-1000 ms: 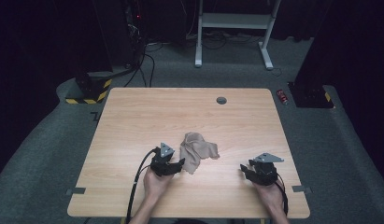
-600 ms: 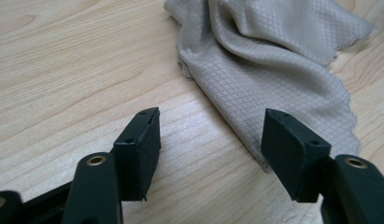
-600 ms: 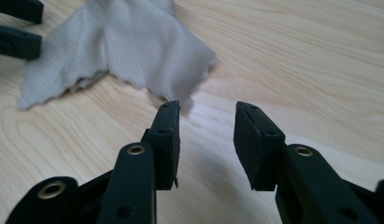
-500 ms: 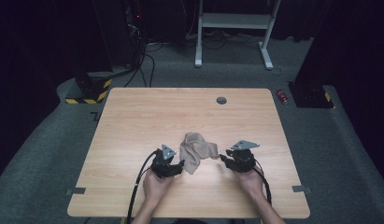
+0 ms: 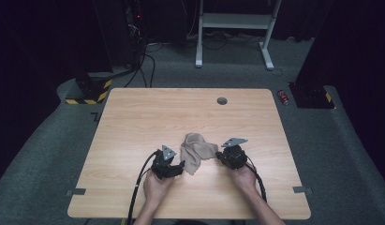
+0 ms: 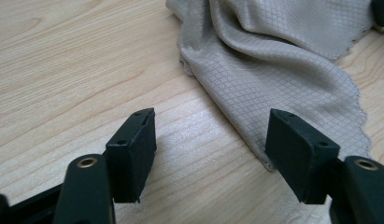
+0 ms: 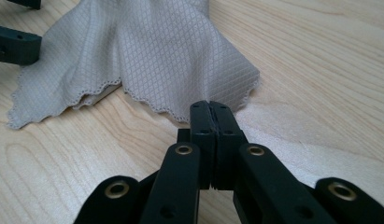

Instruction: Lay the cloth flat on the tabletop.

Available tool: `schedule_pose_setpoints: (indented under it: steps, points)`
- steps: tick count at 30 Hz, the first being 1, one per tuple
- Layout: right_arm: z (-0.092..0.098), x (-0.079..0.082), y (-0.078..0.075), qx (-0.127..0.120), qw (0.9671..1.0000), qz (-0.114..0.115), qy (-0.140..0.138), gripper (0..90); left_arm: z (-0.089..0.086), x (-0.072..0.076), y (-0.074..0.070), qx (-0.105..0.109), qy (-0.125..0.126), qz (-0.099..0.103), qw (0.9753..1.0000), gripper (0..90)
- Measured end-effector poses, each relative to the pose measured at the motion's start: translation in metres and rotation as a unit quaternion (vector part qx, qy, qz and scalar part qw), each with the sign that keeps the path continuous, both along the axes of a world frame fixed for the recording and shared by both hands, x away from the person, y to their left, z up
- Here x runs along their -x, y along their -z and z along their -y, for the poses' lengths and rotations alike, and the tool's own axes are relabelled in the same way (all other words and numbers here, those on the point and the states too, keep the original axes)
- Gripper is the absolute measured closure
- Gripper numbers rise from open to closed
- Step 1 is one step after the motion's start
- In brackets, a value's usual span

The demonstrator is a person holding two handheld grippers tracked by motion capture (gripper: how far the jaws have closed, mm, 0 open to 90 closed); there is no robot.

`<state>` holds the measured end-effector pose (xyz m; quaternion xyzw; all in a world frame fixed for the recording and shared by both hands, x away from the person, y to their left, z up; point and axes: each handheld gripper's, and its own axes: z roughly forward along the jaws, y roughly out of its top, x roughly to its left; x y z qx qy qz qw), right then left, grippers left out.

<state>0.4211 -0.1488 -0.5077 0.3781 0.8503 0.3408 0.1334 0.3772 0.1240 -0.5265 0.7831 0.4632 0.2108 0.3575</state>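
High view has the crumpled beige cloth [image 5: 196, 152] lying on the worktop [image 5: 148, 117] between both hands. Left hand-held gripper [image 6: 210, 140] is spread wide, one jaw right at the cloth's corner. Right hand-held gripper [image 7: 211, 116] is pressed together at the cloth's scalloped edge; can't tell if any fabric's actually pinched.

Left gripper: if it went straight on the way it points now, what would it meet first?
Most likely the beige cloth. The left gripper has its jaws open just above the table, and the cloth's near corner lies by the right-hand jaw. Exact depth is unclear.
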Motion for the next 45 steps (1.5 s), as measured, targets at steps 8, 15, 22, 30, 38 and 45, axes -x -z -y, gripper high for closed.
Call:
schedule_pose_setpoints:
  steps: [8,15,22,30,38,45]
  points:
    - [0.006,0.008,-0.014,-0.013,0.9998,0.016,-0.005,89.4,0.007,0.017,-0.006,0.015,0.035,0.029,0.9989,36.5]
    - [0.008,0.011,-0.021,-0.02,0.9994,0.028,-0.009,89.3,0.037,0.02,-0.008,-0.001,0.09,0.009,0.9959,41.0]
    - [0.016,0.015,-0.031,-0.03,0.9988,0.038,-0.004,89.6,0.041,0.017,-0.005,-0.011,0.097,-0.002,0.9953,51.7]
    - [0.025,0.017,-0.039,-0.041,0.9983,0.042,0.006,89.6,0.038,0.017,-0.006,-0.018,0.109,0.001,0.9938,77.1]
    - [0.033,0.019,-0.044,-0.048,0.9974,0.053,0.015,89.4,0.028,0.017,-0.009,-0.01,0.114,0.003,0.9934,88.7]
    - [0.041,0.023,-0.049,-0.053,0.9964,0.063,0.02,89.4,0.001,0.022,-0.031,0.05,0.103,0.005,0.9934,88.8]
